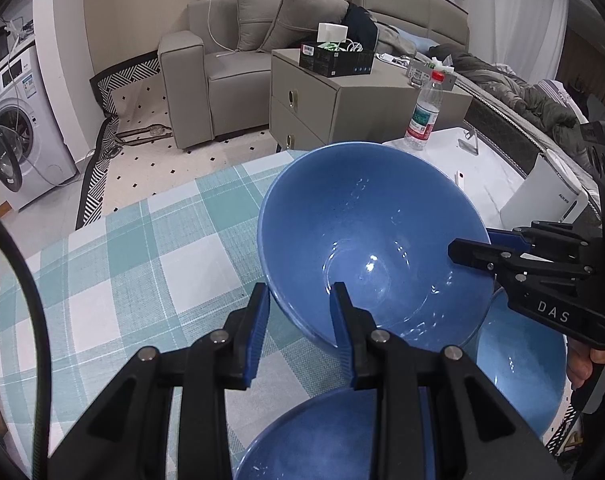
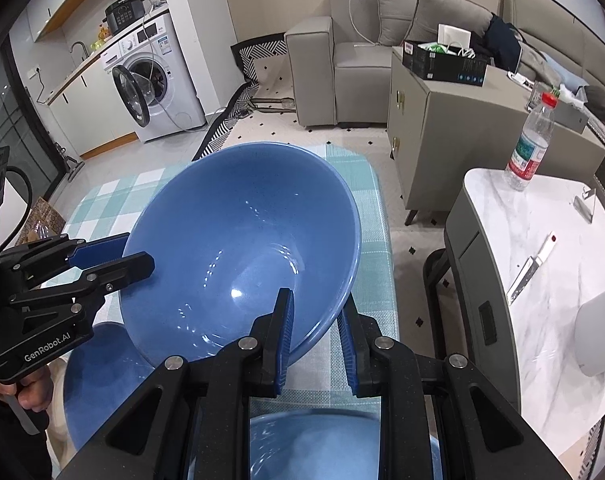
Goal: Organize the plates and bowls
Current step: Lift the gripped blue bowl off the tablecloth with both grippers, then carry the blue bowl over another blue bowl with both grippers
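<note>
while both grippers share the load, a big blue bowl [image 1: 366,240] hangs tilted above the checked tablecloth [image 1: 142,256], clear of the cloth as far as either view shows. the left gripper [image 1: 300,328] straddles the near rim from its side, one finger outside the wall and one inside, closed down to the thickness of the rim. the right gripper [image 2: 316,328] does the same on the opposite edge, its fingers narrow and pinching the wall. taking the bowl at two facing points looks deliberate: a wide, smooth, glossy bowl pinched at one spot would likely swing or slip, and two grips keep it steady.

two more blue dishes wait on the table. one blue dish [image 1: 330,436] lies just under the left gripper, at the bottom of its view, and a second blue dish [image 1: 522,364] sits off to the side beneath the right gripper. whether these are plates or bowls is hard to tell, since only parts of them show. my guess is that the lifted bowl is bound for one of them, to be stacked, and its lean would need levelling before it goes down.

beside the cloth stands a white marble side table [image 2: 542,248] with a water bottle [image 2: 529,148] on it, well apart from the dishes. the main risk seems to be the glazed rim sliding between the pads if the two hands drift apart.
</note>
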Available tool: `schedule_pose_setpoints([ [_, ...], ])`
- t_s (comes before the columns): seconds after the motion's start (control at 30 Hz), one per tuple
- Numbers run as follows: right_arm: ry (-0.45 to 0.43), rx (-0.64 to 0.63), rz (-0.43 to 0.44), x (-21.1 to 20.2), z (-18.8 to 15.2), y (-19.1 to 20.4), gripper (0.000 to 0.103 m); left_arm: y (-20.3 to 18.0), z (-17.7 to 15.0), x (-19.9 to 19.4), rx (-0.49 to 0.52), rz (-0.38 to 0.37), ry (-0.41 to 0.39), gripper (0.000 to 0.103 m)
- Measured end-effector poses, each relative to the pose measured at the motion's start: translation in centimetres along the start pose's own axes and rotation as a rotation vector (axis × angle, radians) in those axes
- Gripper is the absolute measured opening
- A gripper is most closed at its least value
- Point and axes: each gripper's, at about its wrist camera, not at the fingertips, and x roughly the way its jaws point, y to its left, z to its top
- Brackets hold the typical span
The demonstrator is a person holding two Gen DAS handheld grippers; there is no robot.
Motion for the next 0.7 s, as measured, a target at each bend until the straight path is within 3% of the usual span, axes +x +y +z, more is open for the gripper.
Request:
schedule_pose_setpoints([
  [0.7, -0.101, -0.029, -0.004, -6.9, -0.7, 2.0, 0.022, -1.4, -0.7, -6.5, 0.02, 0.032, -0.099, 0.03],
])
